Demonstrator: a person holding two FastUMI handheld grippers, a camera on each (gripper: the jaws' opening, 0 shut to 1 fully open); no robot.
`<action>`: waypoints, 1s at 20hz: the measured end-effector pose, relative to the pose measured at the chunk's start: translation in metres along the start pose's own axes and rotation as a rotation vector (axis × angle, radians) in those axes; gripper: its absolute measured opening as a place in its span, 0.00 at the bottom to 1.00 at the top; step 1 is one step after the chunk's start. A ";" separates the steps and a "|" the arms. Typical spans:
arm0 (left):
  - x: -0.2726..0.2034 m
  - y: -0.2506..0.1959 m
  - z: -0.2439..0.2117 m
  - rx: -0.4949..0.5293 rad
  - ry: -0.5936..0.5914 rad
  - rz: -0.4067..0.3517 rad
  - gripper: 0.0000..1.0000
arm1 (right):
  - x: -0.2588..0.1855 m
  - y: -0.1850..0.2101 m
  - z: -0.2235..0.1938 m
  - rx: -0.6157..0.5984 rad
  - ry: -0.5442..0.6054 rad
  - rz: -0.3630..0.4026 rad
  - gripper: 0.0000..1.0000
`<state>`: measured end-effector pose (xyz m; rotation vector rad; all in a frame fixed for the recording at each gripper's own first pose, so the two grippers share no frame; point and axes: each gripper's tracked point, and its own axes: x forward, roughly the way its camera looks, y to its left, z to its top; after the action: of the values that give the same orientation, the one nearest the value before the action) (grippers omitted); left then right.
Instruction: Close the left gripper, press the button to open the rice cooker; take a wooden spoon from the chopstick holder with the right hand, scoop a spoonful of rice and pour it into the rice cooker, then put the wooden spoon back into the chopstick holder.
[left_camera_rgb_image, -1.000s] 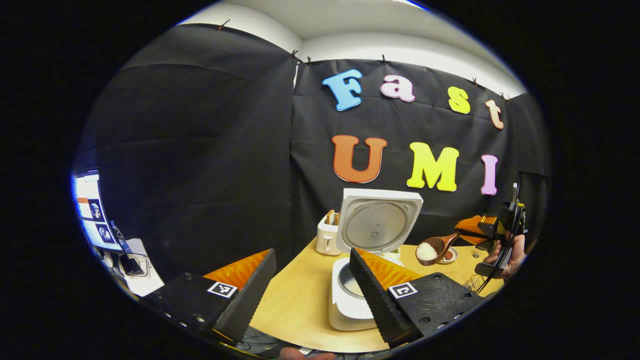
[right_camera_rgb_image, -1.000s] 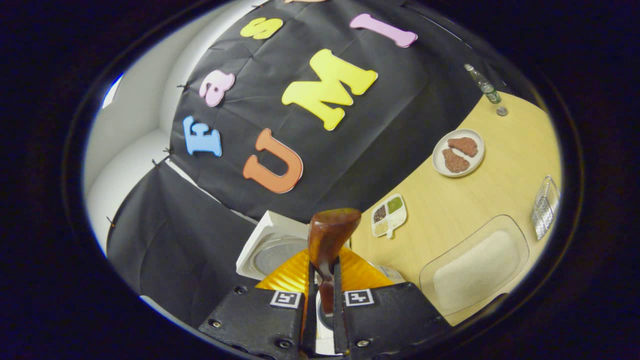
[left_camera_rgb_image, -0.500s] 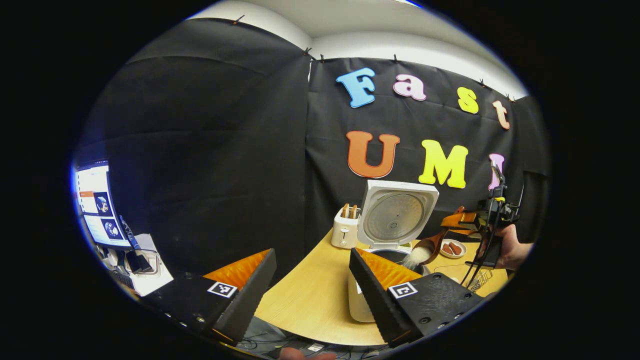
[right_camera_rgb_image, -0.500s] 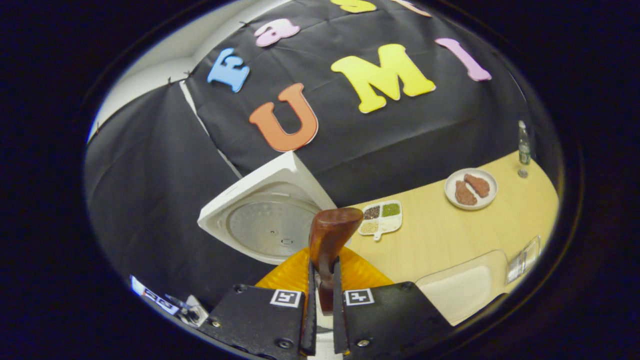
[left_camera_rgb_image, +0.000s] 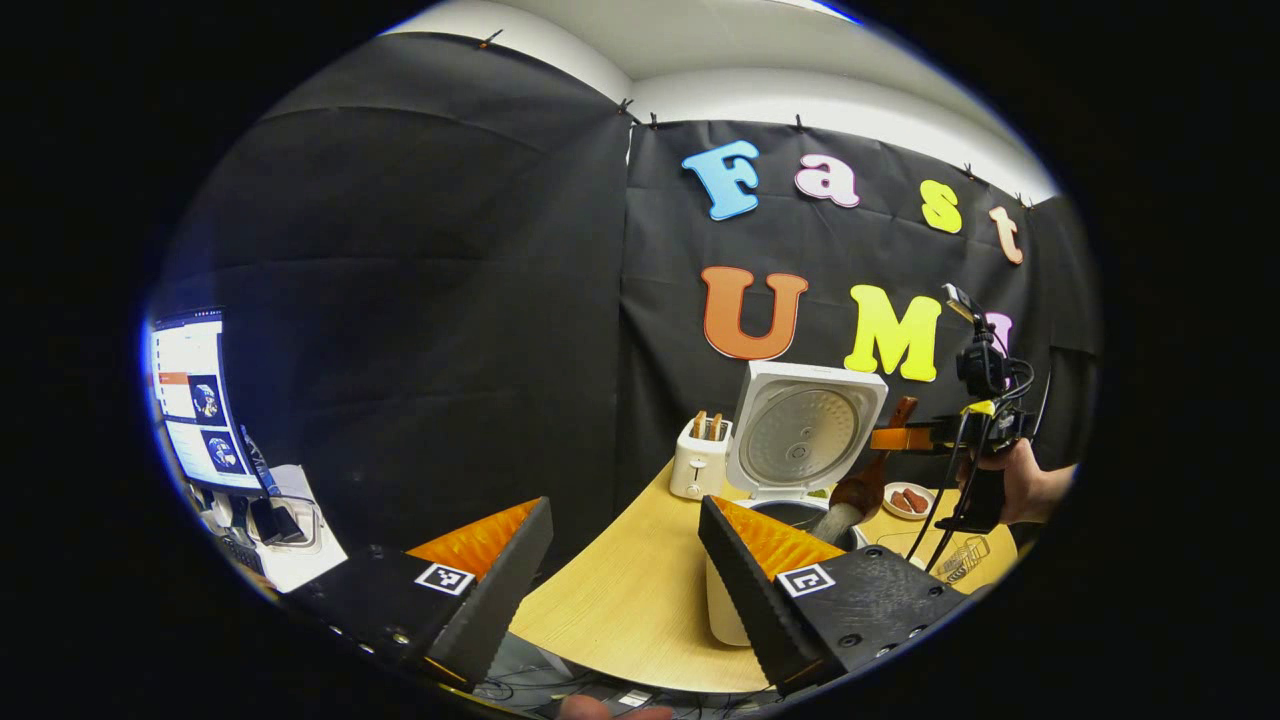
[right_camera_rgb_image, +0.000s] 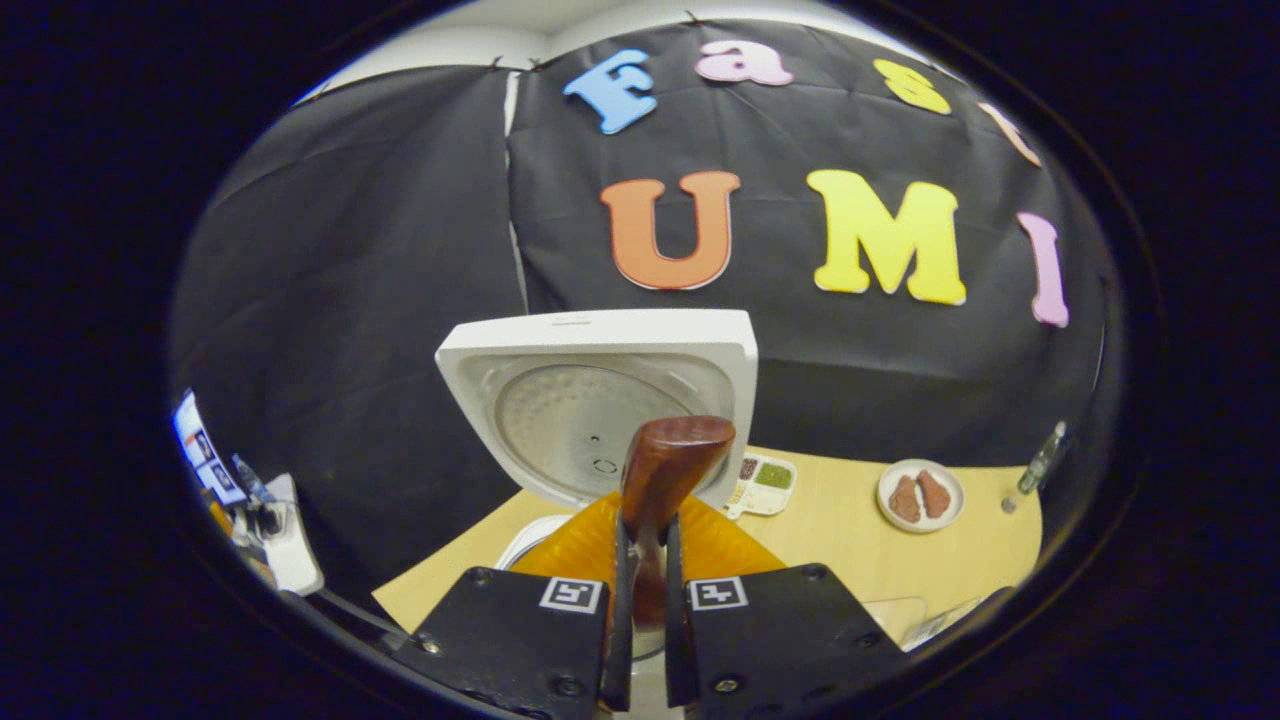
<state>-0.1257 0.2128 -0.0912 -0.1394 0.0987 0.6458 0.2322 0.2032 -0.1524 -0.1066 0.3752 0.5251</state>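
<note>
The white rice cooker (left_camera_rgb_image: 726, 600) stands on the table with its lid (left_camera_rgb_image: 806, 436) raised. In the left gripper view, my left gripper (left_camera_rgb_image: 622, 520) is open and holds nothing, in front of and left of the cooker. My right gripper (left_camera_rgb_image: 903, 438), held by a hand (left_camera_rgb_image: 1022, 486), hangs above the cooker's right side. It is shut on the wooden spoon (left_camera_rgb_image: 862, 488), whose bowl tips down while white rice (left_camera_rgb_image: 836, 521) spills toward the pot. In the right gripper view, my right gripper (right_camera_rgb_image: 646, 540) clamps the spoon (right_camera_rgb_image: 672, 462) in front of the lid (right_camera_rgb_image: 590, 395).
A white toaster (left_camera_rgb_image: 700, 466) stands left of the cooker. On the table to the right lie a plate of meat (right_camera_rgb_image: 920, 496), a divided tray of grains (right_camera_rgb_image: 762, 480), a bottle (right_camera_rgb_image: 1036, 466) and a wire holder (left_camera_rgb_image: 960, 556). A monitor (left_camera_rgb_image: 192, 400) sits far left.
The right gripper has rolled over above the cooker, tipping the spoon from level to bowl-down, and the rice now pours out. The left gripper stayed open and drifted slightly back.
</note>
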 end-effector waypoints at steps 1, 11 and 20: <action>0.000 0.001 -0.001 -0.002 -0.001 -0.002 0.94 | -0.002 0.004 0.003 -0.049 -0.012 0.002 0.18; -0.002 0.000 0.005 0.003 -0.025 -0.013 0.94 | -0.011 0.050 0.011 -0.444 -0.116 0.049 0.18; -0.005 -0.012 0.005 0.005 -0.018 -0.011 0.94 | -0.011 0.023 0.009 -0.210 -0.081 0.062 0.18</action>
<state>-0.1222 0.2012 -0.0843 -0.1288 0.0823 0.6358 0.2147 0.2201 -0.1403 -0.2760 0.2444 0.6271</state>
